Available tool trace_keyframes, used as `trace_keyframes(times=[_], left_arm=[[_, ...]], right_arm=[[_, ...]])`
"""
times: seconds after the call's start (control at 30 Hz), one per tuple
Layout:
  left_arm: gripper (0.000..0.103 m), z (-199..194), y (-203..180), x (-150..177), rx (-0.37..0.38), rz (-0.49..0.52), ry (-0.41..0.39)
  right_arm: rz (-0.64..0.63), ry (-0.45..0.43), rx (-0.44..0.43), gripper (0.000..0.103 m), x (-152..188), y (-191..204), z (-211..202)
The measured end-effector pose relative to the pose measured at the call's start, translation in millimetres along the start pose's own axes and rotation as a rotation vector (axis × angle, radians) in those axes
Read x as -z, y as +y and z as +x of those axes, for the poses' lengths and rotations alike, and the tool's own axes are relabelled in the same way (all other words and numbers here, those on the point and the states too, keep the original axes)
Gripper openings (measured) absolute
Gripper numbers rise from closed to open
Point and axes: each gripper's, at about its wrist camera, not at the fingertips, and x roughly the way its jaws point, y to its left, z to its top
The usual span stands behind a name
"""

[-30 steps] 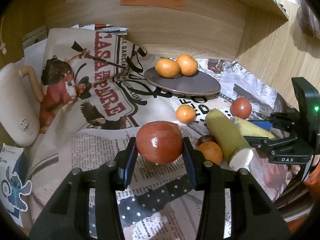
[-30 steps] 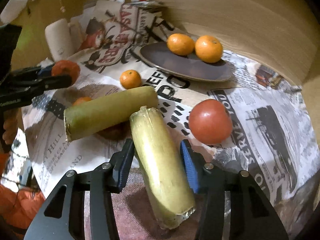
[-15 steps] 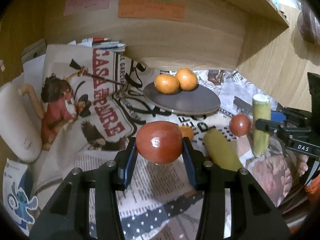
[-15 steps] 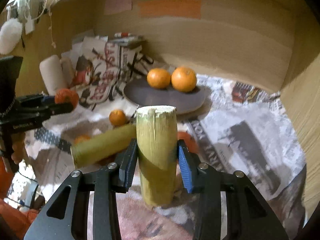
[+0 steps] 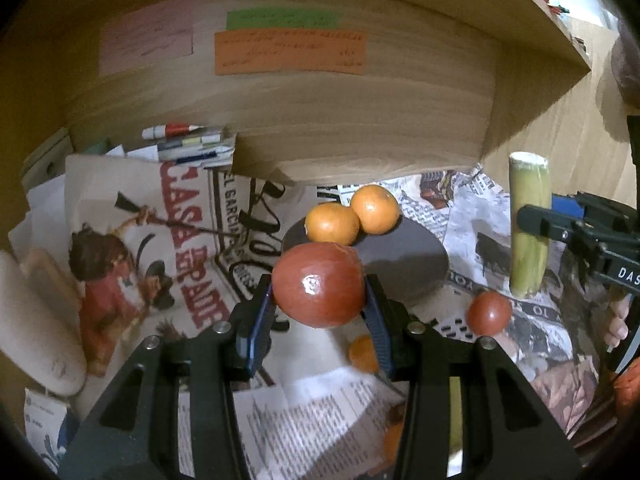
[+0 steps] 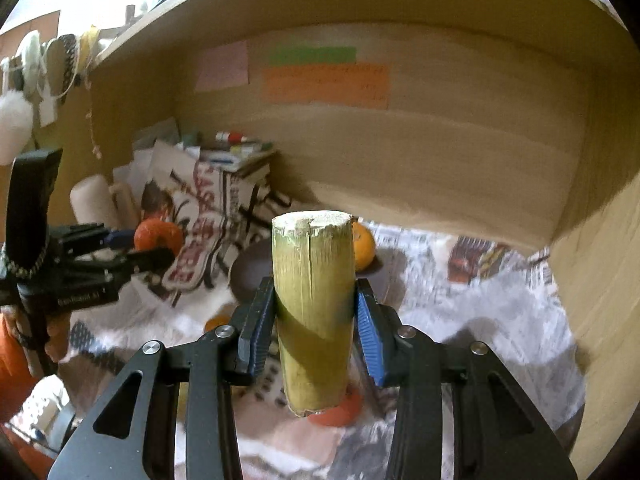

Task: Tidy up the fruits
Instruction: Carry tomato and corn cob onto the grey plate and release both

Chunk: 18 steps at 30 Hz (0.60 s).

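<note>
Left tongs (image 5: pixel 319 312) clamped on a red tomato (image 5: pixel 318 285); right tongs (image 6: pixel 314 322) gripping an upright green stalk piece (image 6: pixel 313 308) above the newspaper-covered table (image 6: pixel 500 300).

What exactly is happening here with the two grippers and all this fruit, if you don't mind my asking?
A person is sorting fruit with two handheld grippers. The left gripper holds a red tomato in the air, near the dark plate, which carries two oranges. The right gripper holds a yellow-green stalk piece upright, off the table. A second tomato and a small orange lie on the newspaper.
</note>
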Motion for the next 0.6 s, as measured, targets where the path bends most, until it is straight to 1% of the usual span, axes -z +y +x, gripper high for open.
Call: trace_keyframes(times=[0.17, 0.37, 0.47, 0.6], left_arm=[[0.044, 13.4, -0.2, -16.6, -0.004, 0.008, -0.001], [0.044, 32.7, -2.5, -30.2, 0.0, 0.024, 0.017], [0.044, 44.9, -3.5, -33.8, -0.003, 0.029, 0.031], [0.044, 70.9, -0.8, -35.4, 0.001, 0.026, 0.086]], right_arm=[[-0.012, -0.002, 0.003, 0.036, -16.0, -3.9, 13.9], [-0.028, 0.025, -0.009, 0.036, -27.9, -7.3, 38.6], [-0.031, 0.052, -0.02, 0.036, -29.9, -9.3, 53.5], [-0.024, 0.095, -0.033, 0.036, -28.8, -12.0, 74.8]])
